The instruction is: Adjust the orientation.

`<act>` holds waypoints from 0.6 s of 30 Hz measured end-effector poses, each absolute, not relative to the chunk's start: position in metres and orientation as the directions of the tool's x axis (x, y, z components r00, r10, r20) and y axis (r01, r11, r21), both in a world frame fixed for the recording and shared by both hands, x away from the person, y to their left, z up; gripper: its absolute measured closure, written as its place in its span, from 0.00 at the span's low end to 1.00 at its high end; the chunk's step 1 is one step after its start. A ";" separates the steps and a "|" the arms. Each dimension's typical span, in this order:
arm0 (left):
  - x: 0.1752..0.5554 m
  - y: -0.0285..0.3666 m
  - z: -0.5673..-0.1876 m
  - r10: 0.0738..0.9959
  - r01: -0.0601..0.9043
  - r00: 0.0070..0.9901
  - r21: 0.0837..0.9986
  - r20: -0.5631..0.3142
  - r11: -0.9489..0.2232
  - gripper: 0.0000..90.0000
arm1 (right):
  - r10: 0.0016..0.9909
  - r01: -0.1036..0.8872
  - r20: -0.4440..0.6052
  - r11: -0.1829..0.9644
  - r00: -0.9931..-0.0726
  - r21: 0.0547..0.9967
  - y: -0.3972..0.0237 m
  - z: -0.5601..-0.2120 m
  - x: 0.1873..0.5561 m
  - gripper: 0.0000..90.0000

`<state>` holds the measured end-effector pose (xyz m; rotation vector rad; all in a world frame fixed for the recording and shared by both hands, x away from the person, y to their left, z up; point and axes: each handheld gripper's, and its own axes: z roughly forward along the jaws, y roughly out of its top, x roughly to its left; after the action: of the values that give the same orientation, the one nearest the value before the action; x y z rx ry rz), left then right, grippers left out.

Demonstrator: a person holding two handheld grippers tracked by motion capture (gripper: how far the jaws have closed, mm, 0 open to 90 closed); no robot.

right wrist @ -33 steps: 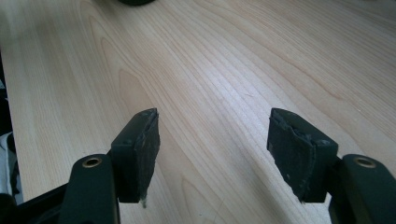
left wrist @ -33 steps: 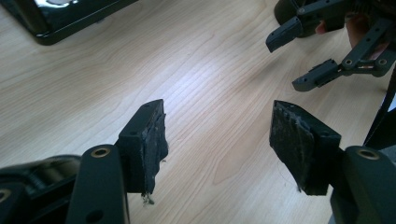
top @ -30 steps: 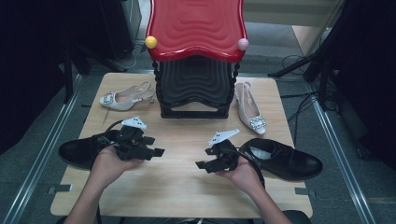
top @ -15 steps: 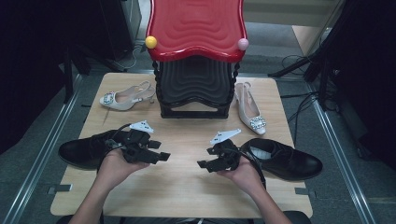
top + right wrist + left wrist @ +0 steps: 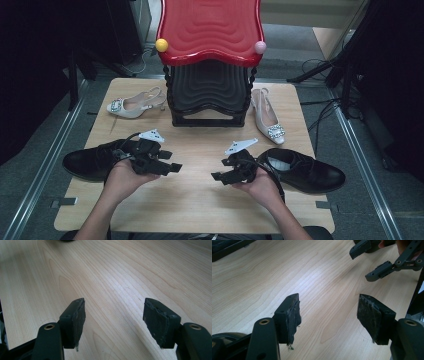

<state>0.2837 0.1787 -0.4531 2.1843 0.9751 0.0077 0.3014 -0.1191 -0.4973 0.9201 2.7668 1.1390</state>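
Black dress shoes (image 5: 92, 161) (image 5: 305, 169) lie at the desk's (image 5: 200, 210) left and right edges, one beside each gripper.

Left gripper (image 5: 167, 166) and right gripper (image 5: 221, 177) hover over bare wood near the front edge, jaws spread wide and empty. Two beige slingback heels (image 5: 132, 104) (image 5: 267, 117) flank a red-topped shoe rack (image 5: 210, 55) at the far edge.

The high view looks forward and down from above the person's side, taking in the whole table (image 5: 200, 210) from afar. Each gripper view looks low and close along its own jaws at bare tabletop; all three share that wood.
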 end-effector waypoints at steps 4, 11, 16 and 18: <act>0.284 0.179 -0.454 0.646 0.643 0.714 0.619 -0.271 -0.450 0.39 | 0.525 0.518 0.205 0.562 -0.826 0.645 -0.119 -0.497 0.301 0.39; 0.284 0.180 -0.453 0.648 0.647 0.710 0.618 -0.275 -0.447 0.39 | 0.523 0.517 0.206 0.562 -0.827 0.646 -0.119 -0.497 0.301 0.39; 0.284 0.182 -0.453 0.652 0.652 0.706 0.614 -0.277 -0.446 0.39 | 0.522 0.517 0.208 0.563 -0.827 0.645 -0.119 -0.498 0.301 0.39; 0.284 0.183 -0.453 0.656 0.654 0.703 0.615 -0.277 -0.441 0.39 | 0.521 0.517 0.208 0.563 -0.828 0.645 -0.119 -0.498 0.302 0.39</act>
<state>0.2844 0.1826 -0.4534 2.1864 0.9934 0.0036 0.3016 -0.1190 -0.4976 0.9199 2.7723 1.1411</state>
